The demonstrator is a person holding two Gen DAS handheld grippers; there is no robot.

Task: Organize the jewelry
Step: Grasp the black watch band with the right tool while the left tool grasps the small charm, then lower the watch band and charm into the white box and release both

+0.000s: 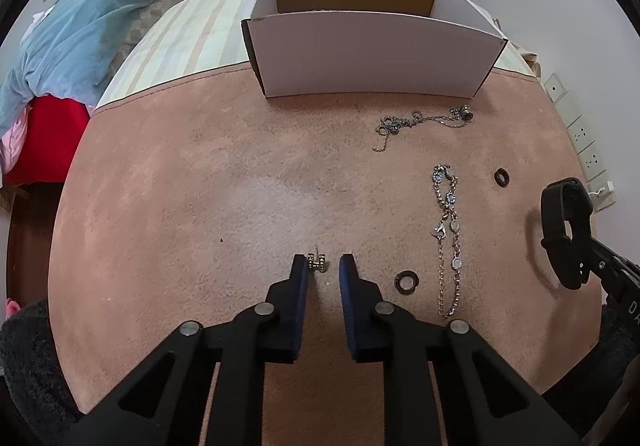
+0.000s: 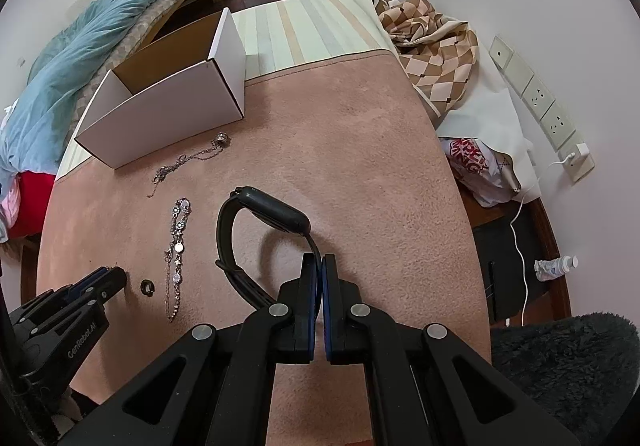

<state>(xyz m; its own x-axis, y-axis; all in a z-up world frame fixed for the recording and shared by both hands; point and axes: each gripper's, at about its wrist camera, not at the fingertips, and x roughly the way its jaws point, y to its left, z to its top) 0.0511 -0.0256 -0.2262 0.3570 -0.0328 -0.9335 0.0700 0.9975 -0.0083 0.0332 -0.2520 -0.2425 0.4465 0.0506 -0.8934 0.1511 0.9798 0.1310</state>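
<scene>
Nearest the left camera, left gripper sits low on the pink suede-like bench cover, fingers apart around a small gold studded earring. Just right: dark metal ring, then a long silver chain bracelet with pale stones. Right gripper has fingers clamped on a black rubber watch band, lifted. Farther: second dark ring, tangled silver necklace, open white cardboard box.
</scene>
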